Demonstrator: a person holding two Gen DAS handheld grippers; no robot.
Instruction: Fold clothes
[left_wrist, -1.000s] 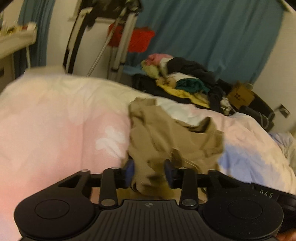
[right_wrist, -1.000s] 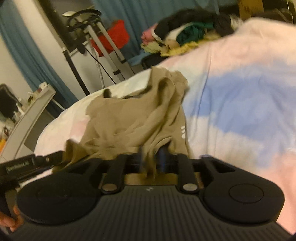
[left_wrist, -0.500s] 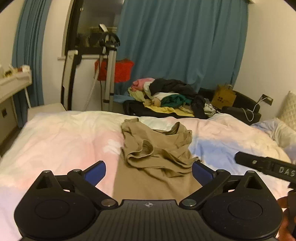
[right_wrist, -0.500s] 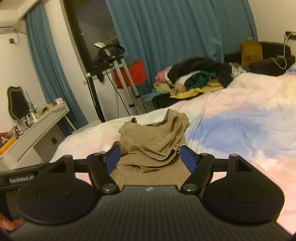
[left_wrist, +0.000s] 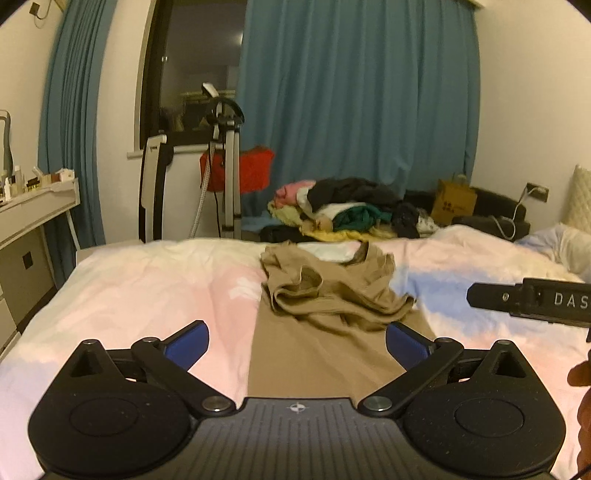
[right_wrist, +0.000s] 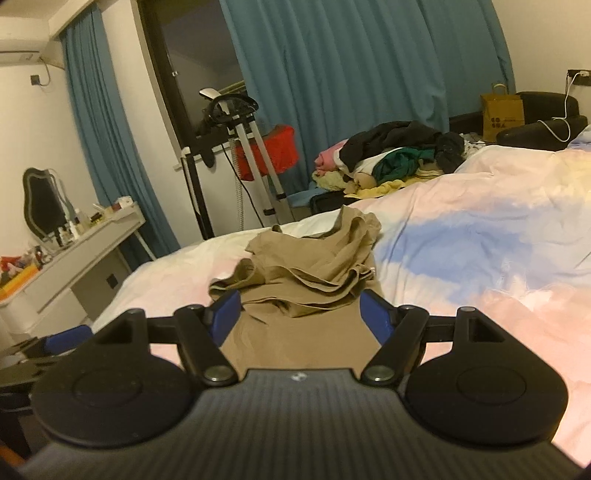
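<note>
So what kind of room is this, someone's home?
Most likely a bedroom in a home: a wide bed with a pastel cover, a pile of clothes beyond it, and a dressing table with a mirror by the teal curtains.

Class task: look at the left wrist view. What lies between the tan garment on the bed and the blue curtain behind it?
In the left wrist view, a pile of mixed clothes lies between the tan garment and the blue curtain.

The right gripper (right_wrist: 298, 314) has just spread its jaws — nothing between them — above a tan garment (right_wrist: 306, 273) bunched on the pastel duvet (right_wrist: 480, 240); clothes pile (right_wrist: 399, 155) at one o'clock.
</note>
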